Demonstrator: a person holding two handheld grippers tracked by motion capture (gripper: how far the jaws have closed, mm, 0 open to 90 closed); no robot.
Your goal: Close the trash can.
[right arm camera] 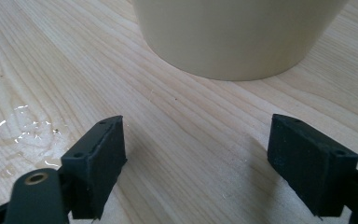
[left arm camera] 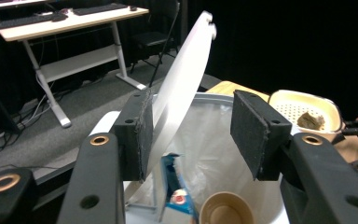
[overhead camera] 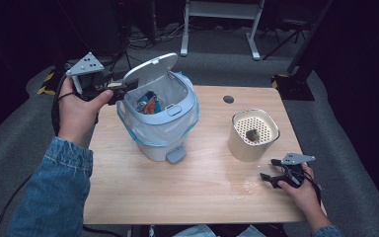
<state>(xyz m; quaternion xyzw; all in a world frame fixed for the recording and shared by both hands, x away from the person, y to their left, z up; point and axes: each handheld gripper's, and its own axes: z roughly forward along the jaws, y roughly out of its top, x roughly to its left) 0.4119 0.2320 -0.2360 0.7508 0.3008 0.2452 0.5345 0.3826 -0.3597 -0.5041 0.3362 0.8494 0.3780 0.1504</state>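
**Raised lid at the left tool, with a loose grip as the main risk**

We have the left tool (overhead camera: 121, 89) at the pedal bin (overhead camera: 160, 133), which stands on the left half of the worktop (overhead camera: 202, 187), well apart from the cream strainer pot (overhead camera: 253, 134) on the right. The bin's lid (left arm camera: 182, 88) stands between the left tool's pads: one pad (left arm camera: 137, 135) lies against the lid's face, the other stands clear of it with a wide gap. So the tool is about half open and, as far as we can tell, not clamped on the lid. The right tool (right arm camera: 196, 163) rests wide open and empty on the worktop, just in front of the strainer pot and beside a small wet patch (right arm camera: 23, 130).

What could go wrong, in our judgement: the lid is only propped by one pad, so if we draw the tool away or shift it sideways, the lid may drop shut. Pushing the lid too far back could also tip the light bin or slide it, since nothing steadies its body. The plastic liner (overhead camera: 128, 123) hangs loosely over the rim and could catch on a pad.

The lid is tilted steeply, near upright. Its long axis runs from the hinge at the bin's back left rim up to its free edge, which points up and away from us, leaving the opening and the rubbish (overhead camera: 148, 103) inside exposed.
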